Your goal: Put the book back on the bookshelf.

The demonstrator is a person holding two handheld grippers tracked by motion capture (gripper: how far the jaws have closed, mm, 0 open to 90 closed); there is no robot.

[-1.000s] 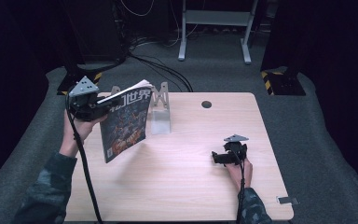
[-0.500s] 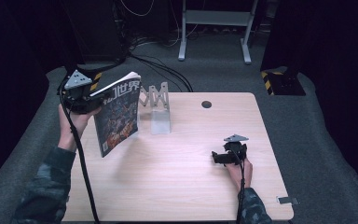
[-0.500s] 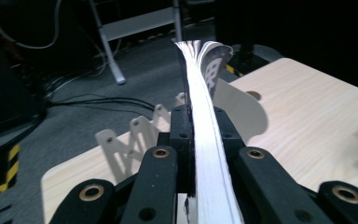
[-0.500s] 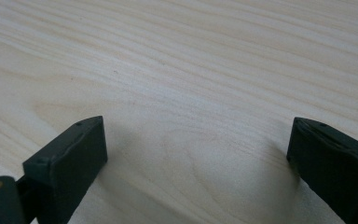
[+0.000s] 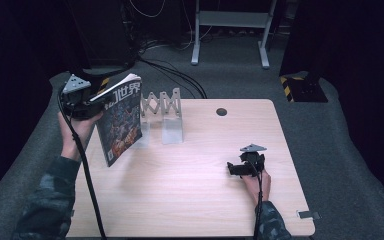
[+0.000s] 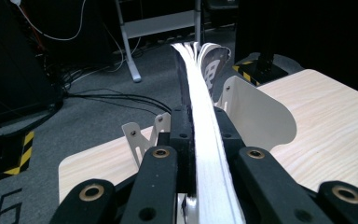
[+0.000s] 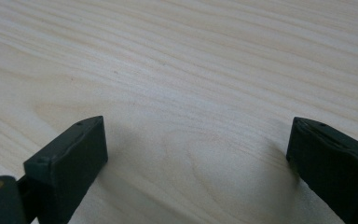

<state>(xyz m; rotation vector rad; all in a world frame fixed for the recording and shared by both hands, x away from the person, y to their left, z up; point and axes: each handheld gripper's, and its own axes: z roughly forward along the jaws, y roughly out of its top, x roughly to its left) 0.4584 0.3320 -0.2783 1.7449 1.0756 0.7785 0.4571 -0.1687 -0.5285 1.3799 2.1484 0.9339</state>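
The left gripper (image 5: 82,102) is clamping a magazine (image 5: 121,120) by its edge, holding it upright in the air over the tabletop's (image 5: 200,200) far-left corner, just beside a white accordion file rack (image 5: 162,112). The right gripper (image 5: 242,167) is resting near the right edge, jaws spread wide and grasping nothing.

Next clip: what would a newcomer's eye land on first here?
The magazine, held upright above the table's left edge, clamped in the left gripper. Just right of it stands a white accordion-style rack near the table's far side. The right gripper rests open on bare wood at the right.
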